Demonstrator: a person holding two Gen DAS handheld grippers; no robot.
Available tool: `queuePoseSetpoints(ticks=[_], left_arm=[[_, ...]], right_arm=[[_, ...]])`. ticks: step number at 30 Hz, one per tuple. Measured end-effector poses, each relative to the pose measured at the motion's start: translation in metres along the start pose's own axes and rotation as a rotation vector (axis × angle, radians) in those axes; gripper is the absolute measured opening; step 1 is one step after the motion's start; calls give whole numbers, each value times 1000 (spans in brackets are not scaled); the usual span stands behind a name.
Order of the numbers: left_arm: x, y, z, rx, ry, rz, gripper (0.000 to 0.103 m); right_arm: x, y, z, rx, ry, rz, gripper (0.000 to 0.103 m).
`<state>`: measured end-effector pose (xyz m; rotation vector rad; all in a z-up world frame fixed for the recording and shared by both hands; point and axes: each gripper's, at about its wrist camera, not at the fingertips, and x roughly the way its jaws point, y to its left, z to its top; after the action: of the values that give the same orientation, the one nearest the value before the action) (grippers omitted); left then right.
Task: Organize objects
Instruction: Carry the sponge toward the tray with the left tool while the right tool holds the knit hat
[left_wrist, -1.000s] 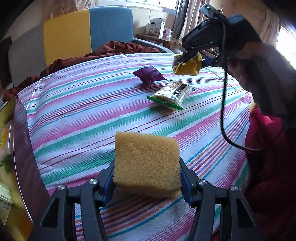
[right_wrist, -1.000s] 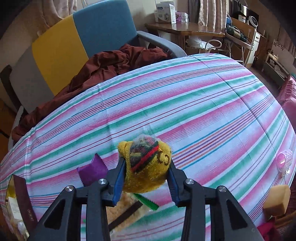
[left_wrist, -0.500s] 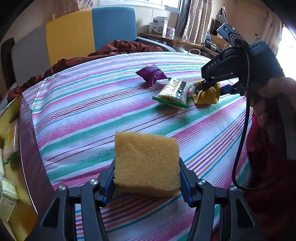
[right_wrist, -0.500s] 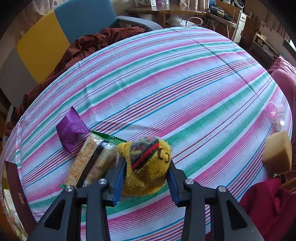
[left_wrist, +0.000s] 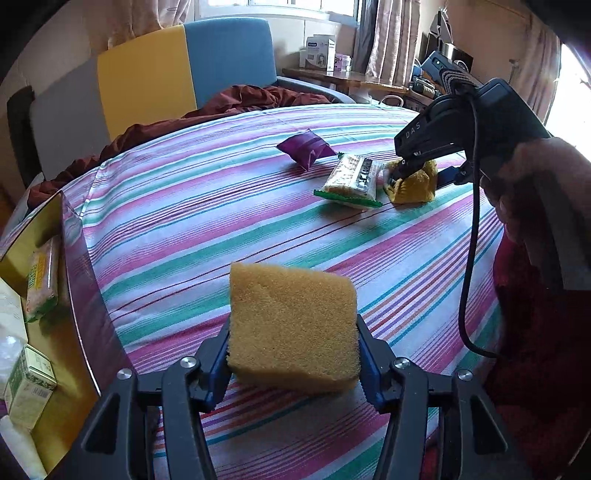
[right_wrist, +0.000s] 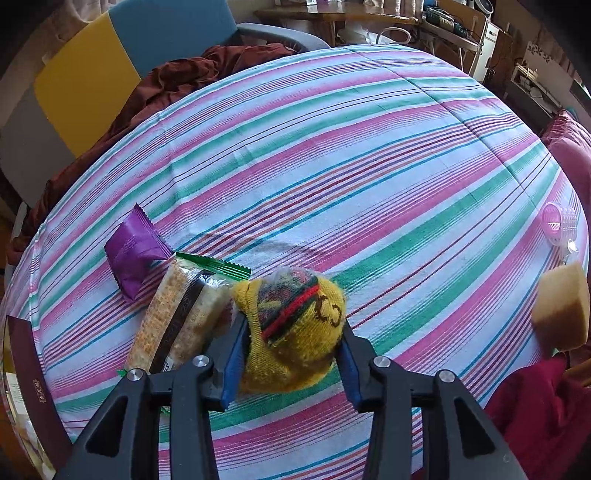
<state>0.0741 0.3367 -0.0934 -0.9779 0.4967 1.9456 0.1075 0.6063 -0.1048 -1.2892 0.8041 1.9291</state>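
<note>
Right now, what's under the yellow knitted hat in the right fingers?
The yellow knitted hat rests on the striped tablecloth, its edge against the cracker packet. Anything beneath it is hidden.

Near the lens, the left gripper (left_wrist: 293, 354) squeezes a square yellow foam sponge (left_wrist: 291, 326) above the striped pink-and-green tablecloth (left_wrist: 207, 229). Across the cloth, the right gripper (left_wrist: 413, 175) points down on a yellow knitted bundle (left_wrist: 415, 186), just beside a green-edged cracker packet (left_wrist: 351, 181) and a purple foil sachet (left_wrist: 304, 149).
</note>
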Motion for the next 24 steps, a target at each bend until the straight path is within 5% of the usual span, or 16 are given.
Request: queuePoseSetpoints(ticks=[24], left_arm=[[-72, 31, 14, -110, -153, 9, 58]], right_arm=[[1, 10, 1, -60, -21, -41, 44]])
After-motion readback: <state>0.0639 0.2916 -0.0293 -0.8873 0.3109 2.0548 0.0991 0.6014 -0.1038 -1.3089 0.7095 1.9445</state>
